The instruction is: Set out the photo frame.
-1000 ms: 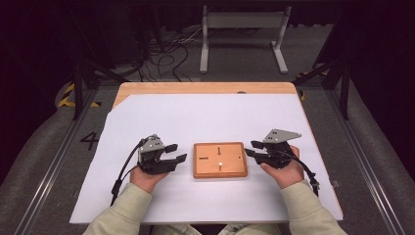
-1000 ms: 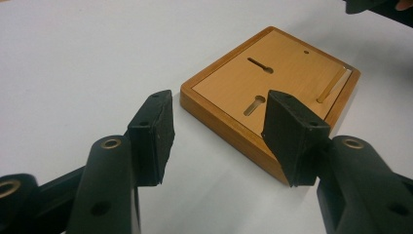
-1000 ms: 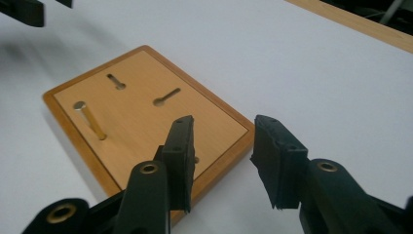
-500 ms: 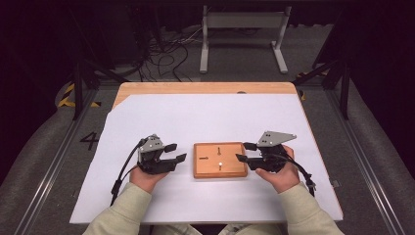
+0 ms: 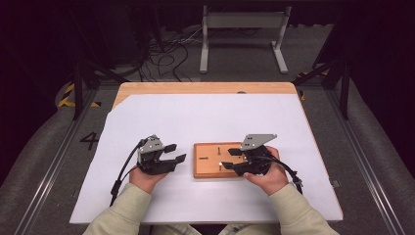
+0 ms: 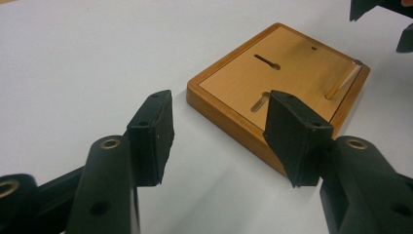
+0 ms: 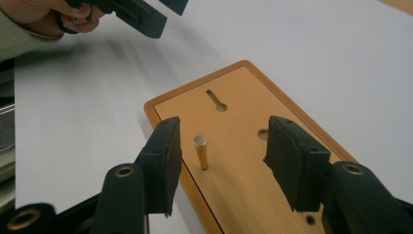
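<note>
A flat wooden board (image 5: 206, 169) with keyhole slots lies on the white sheet at front centre. A short brass peg (image 5: 221, 165) stands upright near the board's front edge. My right gripper (image 5: 229, 159) hovers open over the board's right part. In the right gripper view its jaws straddle the peg (image 7: 201, 152), which stands close to the left jaw without touching it. My left gripper (image 5: 174, 152) stays open just left of the board, holding nothing. In the left gripper view the board (image 6: 292, 78) lies past the open jaws, and the peg (image 6: 343, 83) is at its far side.
A white sheet (image 5: 210, 117) covers most of the wooden table (image 5: 205, 88), with bare room behind and beside the board. On the dark floor beyond the far edge are a metal stand (image 5: 242, 29) and loose cables (image 5: 161, 54).
My right gripper has moved left from beside the board to over its right part, bringing its jaws around the peg. The left gripper has stayed put.
</note>
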Motion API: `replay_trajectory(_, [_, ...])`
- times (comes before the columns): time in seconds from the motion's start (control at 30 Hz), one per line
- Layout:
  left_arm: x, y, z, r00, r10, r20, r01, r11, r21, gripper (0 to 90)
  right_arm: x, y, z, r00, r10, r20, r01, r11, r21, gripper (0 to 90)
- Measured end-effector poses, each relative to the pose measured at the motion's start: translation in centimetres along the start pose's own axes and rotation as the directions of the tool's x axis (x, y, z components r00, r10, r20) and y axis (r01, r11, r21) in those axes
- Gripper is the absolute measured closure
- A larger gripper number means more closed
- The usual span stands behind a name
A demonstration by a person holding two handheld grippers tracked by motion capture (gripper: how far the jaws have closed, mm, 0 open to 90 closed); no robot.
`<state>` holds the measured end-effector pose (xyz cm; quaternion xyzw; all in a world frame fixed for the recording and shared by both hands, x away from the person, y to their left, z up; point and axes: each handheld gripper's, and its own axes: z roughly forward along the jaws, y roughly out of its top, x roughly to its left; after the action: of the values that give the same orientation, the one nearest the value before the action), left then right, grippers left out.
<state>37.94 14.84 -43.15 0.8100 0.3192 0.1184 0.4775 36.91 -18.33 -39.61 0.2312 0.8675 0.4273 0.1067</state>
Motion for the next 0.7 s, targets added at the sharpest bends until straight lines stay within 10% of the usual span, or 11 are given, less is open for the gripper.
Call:
replay_trajectory(0.4, [0.0,0.0,-0.1,0.9999,0.001,-0.01,-0.001,1.0,-0.009,46.1,0.1,-0.1,2.5,0.9991,-0.026,-0.034,0.028,0.998,0.049,49.7])
replay_trajectory(0.7, [0.0,0.0,-0.1,0.9999,-0.001,-0.011,0.001,1.0,-0.007,46.0,0.0,-0.8,4.1,0.9946,-0.035,-0.098,0.043,0.996,0.082,67.5])
